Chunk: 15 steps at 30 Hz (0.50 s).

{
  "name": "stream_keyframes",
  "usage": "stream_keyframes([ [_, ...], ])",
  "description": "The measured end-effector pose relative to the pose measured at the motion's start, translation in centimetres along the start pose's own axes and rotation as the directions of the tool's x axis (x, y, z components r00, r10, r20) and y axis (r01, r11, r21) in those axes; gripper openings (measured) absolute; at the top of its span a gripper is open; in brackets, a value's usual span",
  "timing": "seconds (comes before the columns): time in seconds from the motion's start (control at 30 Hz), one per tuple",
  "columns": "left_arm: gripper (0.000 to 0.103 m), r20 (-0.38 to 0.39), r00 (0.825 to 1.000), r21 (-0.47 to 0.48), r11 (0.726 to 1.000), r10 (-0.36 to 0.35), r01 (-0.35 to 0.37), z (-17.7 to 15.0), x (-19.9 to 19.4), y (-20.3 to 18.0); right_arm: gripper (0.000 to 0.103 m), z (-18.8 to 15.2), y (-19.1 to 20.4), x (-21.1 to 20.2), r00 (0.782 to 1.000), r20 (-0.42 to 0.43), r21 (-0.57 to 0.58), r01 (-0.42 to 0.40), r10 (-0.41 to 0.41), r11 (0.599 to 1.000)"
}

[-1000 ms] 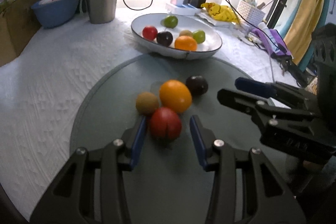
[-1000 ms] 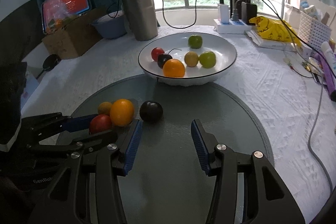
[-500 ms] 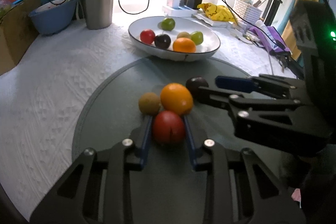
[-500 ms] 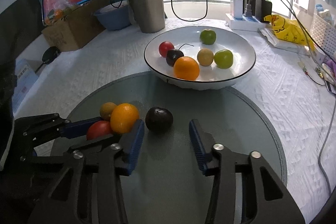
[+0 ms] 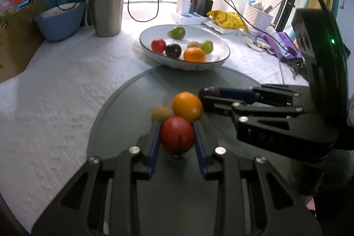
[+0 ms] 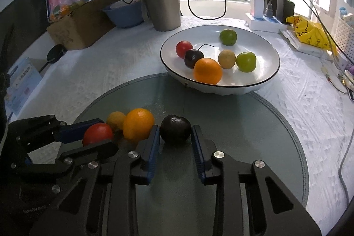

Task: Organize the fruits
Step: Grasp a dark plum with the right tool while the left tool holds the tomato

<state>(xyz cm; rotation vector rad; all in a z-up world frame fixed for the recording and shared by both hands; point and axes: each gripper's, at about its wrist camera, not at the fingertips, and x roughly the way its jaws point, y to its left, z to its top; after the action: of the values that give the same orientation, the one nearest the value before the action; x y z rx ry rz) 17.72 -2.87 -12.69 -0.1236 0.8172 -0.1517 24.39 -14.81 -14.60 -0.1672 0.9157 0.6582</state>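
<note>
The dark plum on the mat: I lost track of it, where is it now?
The dark plum sits on the grey mat between the right gripper fingers, just right of the loose orange; the white bowl lies beyond.

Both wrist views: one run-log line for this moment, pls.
left gripper: shut on red fruit | right gripper: jaws flank dark plum, contact unclear | orange: on mat | white bowl: six fruits

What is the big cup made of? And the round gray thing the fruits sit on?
The big cup looks like brushed steel: dull silvery gray with soft streaky shine. The round gray mat seems like glass or smooth plastic, since fruit and fingers cast faint reflections on it, though that is uncertain.
</note>
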Motion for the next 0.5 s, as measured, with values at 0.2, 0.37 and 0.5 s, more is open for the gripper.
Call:
stream_keyframes([
  [0.2, 0.031, 0.041, 0.999, 0.027, 0.999, -0.021, 0.02, 0.4, -1.3, -1.4, 0.031, -0.2, -0.4, -1.7, 0.999, 0.036, 0.006, 0.011, -0.011, 1.0],
  [0.37, 0.03, 0.053, 0.998, 0.056, 0.998, -0.027, 0.024, 0.8, -1.9, -2.7, 0.031, -0.5, -1.2, -3.3, 0.998, 0.067, 0.018, 0.018, -0.019, 1.0],
  [0.5, 0.031, 0.062, 0.998, 0.073, 0.997, -0.019, 0.015, 1.5, -2.1, -3.4, 0.031, -0.4, -2.1, -4.4, 0.996, 0.088, 0.03, 0.025, -0.028, 0.999],
])
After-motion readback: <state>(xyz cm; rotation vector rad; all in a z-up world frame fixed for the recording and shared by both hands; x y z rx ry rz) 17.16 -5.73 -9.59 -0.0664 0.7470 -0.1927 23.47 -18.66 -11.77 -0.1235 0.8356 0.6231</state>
